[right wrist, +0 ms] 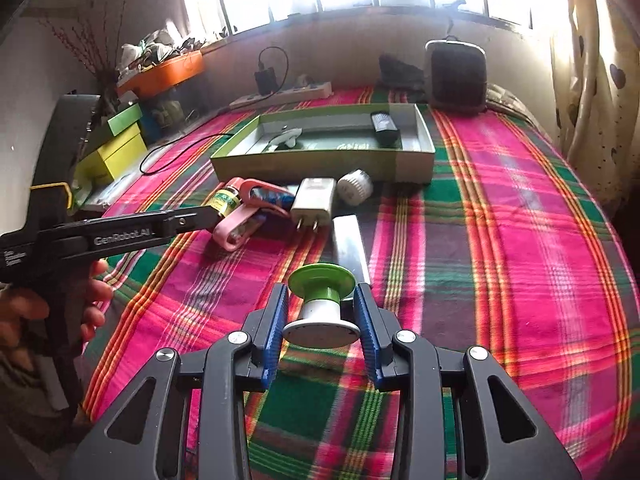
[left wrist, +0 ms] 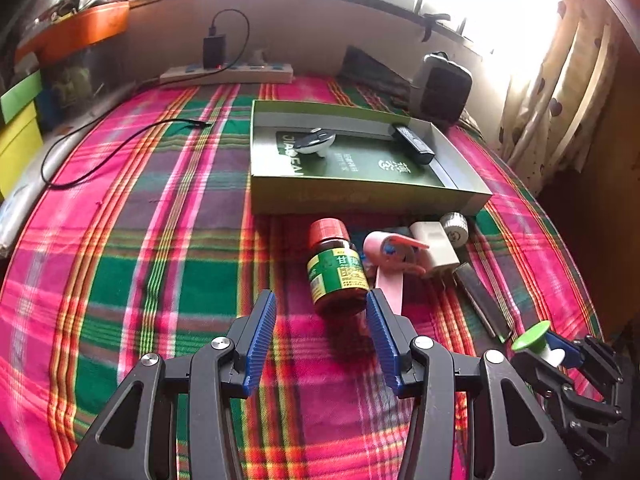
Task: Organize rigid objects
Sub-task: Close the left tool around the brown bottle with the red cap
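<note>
Left wrist view: left gripper (left wrist: 321, 312), jaws wide and empty, short of a brown medicine bottle (left wrist: 337, 267) lying on the plaid cloth (left wrist: 160, 240) before the green box (left wrist: 360, 196). Likely glass, smooth, prone to roll; take across the labelled body.

Right wrist view: right gripper (right wrist: 321, 312) clamps a light, rigid green-and-white spool (right wrist: 321, 304) by its white flange.

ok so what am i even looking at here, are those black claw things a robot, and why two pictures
No robot: a person holds a two-finger gripper in each hand, and each carries a fisheye camera looking along its fingers. One picture is from the left gripper, open and nearing a brown medicine bottle lying on the plaid cloth. The other is from the right gripper, shut on a green and white spool. Also on the cloth: a white charger, a pink gadget, a white knob and a green box holding a black remote.
</note>
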`<state>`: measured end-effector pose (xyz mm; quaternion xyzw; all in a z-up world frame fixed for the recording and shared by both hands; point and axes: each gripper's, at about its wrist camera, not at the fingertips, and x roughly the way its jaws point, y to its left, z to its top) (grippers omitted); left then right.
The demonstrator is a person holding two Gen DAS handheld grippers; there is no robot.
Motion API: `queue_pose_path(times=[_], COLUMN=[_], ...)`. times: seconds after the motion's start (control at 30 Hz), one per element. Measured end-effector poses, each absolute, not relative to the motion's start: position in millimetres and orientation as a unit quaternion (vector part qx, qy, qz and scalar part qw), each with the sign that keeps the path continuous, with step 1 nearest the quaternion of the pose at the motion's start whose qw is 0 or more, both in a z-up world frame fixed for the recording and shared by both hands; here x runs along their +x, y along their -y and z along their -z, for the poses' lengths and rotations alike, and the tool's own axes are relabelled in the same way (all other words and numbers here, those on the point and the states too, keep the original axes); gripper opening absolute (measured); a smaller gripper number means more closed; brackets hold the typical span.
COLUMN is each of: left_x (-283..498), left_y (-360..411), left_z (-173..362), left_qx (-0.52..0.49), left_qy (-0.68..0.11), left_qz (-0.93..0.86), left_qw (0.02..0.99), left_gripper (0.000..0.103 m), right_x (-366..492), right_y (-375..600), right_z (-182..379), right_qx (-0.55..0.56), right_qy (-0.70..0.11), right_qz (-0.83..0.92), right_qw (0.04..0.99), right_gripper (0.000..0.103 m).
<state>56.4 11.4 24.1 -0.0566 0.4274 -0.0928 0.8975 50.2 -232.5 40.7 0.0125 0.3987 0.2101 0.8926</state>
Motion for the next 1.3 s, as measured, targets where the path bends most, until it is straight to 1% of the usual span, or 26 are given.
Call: queue_pose_path(times=[0.9, 1.3], left_x=[95, 106], left_y=[1, -8], left_z=[-19, -13], left_qx=[-0.030, -0.038], left_qy=[-0.445, -0.452], left_qz=[0.062, 0.055], left_qw=[0.893, 0.889], left_gripper=[0.046, 0.046], right_x=[81, 90], right_y=[245, 243], right_z=[-48, -46], right_qx=[0.027, 0.028], right_qy=[-0.392, -0.395], right_qz=[-0.219, -0.221], right_qw=[0.893, 0.891], right_gripper=[0.035, 0.035])
